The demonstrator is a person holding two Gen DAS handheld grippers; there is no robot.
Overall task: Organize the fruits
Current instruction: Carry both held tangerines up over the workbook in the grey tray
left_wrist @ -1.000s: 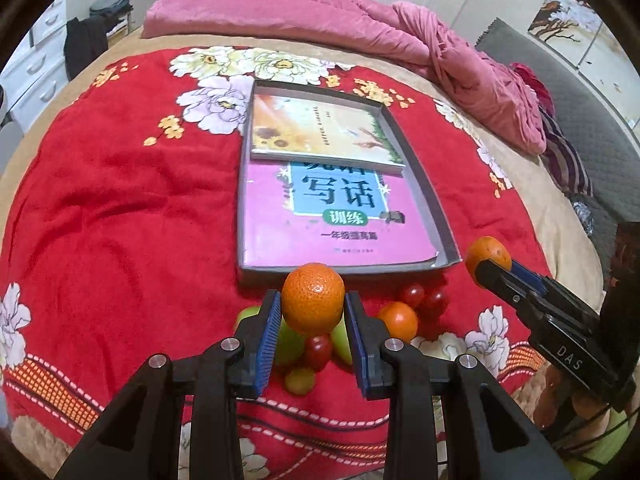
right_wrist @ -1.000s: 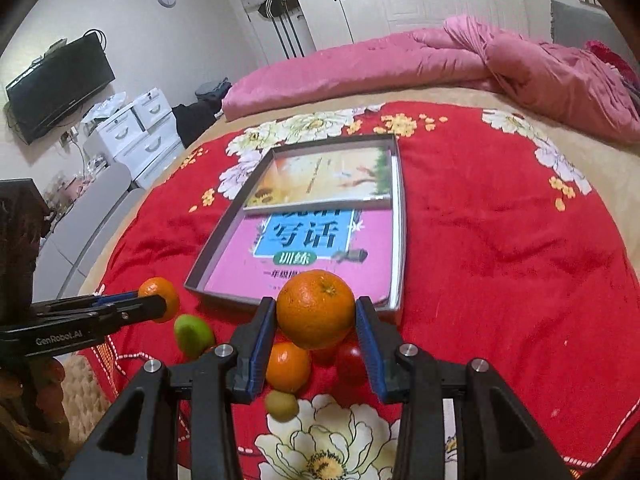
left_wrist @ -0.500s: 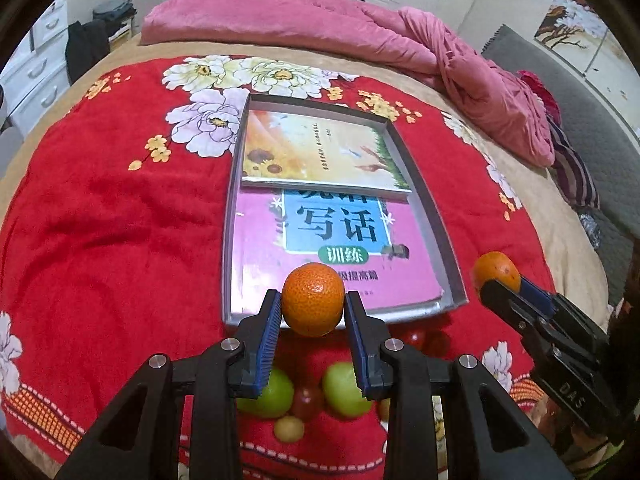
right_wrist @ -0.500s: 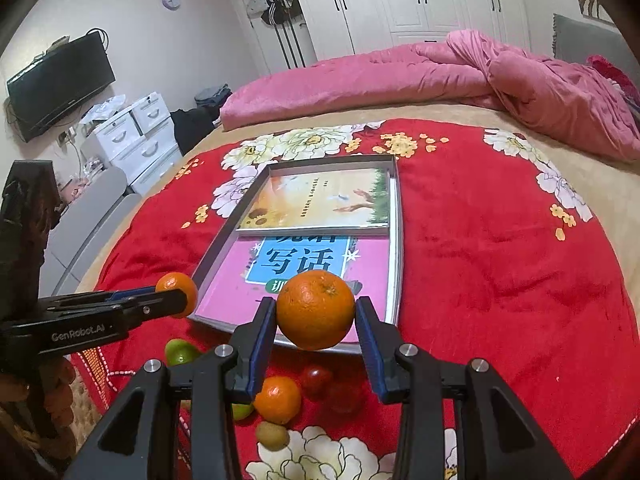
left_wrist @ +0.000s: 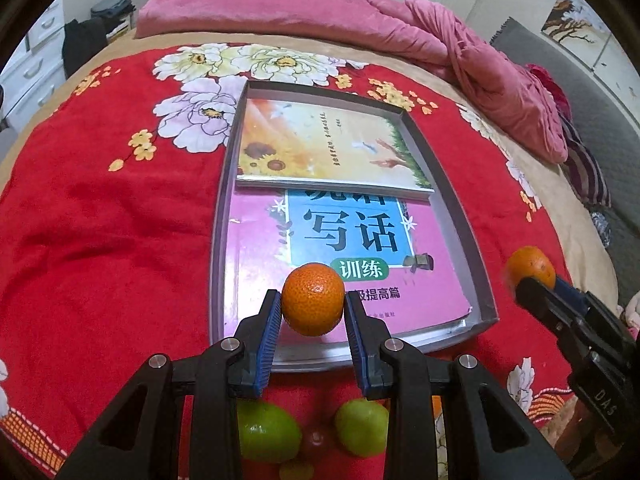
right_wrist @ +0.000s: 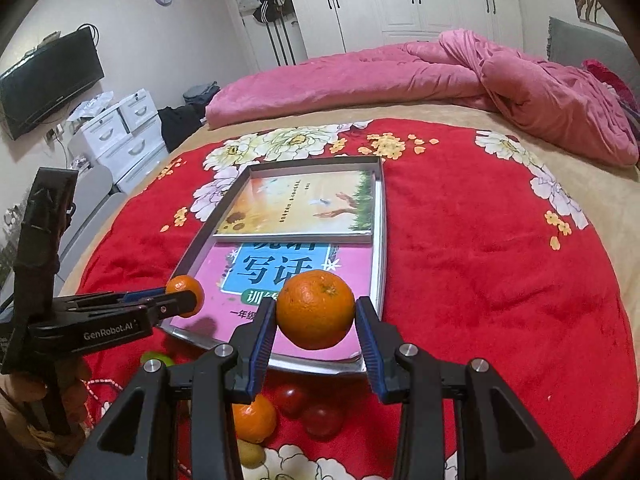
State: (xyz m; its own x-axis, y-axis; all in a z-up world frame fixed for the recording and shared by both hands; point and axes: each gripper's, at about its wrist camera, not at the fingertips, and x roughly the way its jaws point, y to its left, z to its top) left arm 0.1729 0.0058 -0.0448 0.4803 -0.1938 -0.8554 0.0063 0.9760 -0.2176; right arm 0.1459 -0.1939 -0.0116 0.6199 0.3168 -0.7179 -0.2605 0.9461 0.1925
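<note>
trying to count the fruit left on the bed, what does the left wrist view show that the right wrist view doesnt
Only the left wrist view shows two large green fruits side by side under the left gripper. Only the right wrist view shows a loose orange and two red tomatoes on the red blanket, plus a small yellow-green fruit. Both show the grey tray holding two books, and each gripper shut on an orange: left one, right one in the right gripper.

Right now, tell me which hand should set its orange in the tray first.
Probably left. The left tool holds its orange above the tray's near end, over the pink book. The right tool grips its orange above the near rim, so little separates them.
</note>
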